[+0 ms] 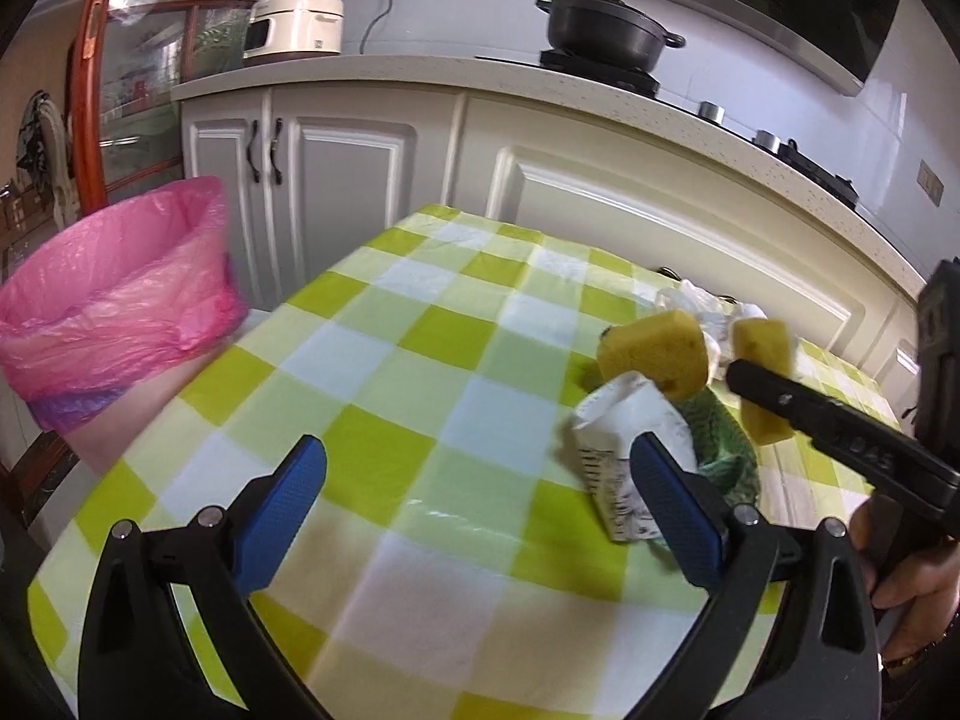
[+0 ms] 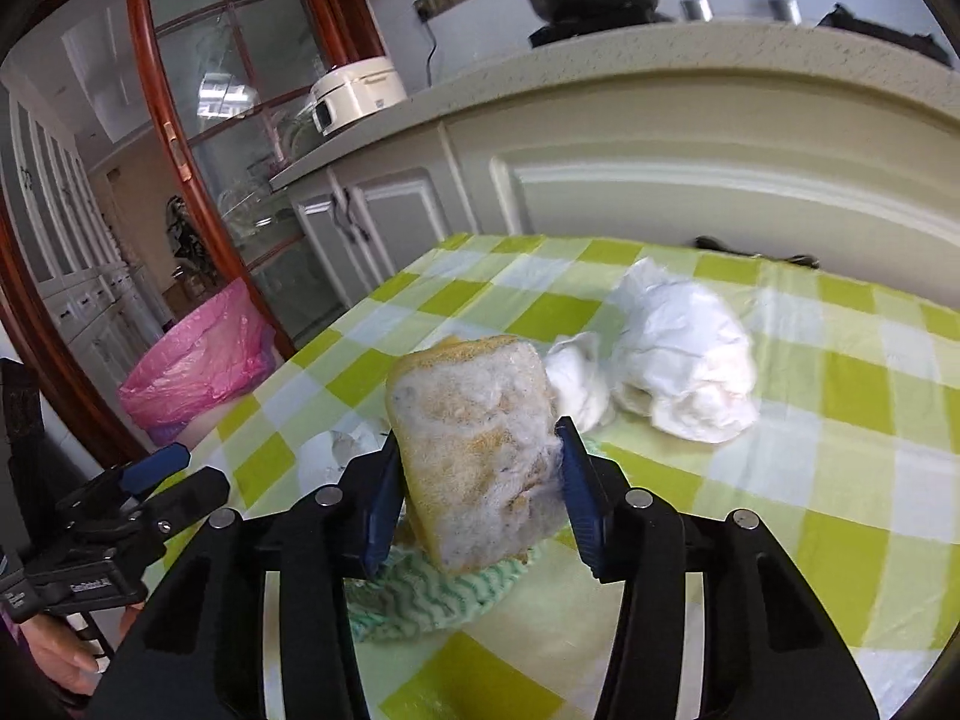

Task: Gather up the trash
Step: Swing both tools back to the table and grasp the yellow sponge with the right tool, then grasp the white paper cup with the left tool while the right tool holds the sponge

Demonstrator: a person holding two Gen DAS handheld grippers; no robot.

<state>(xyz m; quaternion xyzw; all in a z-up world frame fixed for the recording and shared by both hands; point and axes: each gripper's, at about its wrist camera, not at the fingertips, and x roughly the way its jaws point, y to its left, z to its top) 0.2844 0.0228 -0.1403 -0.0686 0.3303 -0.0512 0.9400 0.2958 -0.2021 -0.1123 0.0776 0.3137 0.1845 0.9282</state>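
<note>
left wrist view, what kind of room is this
Most likely a home kitchen. A black pot sits on a stove on the counter, a white rice cooker stands plugged in by the wall, and white cabinets run below, behind a table with a checked cloth.

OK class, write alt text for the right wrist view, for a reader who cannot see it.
The right gripper clamps a worn yellow sponge above a green-checked tablecloth. Crumpled white paper lies behind it, a green cloth below, and a pink-lined bin stands to the left.
</note>
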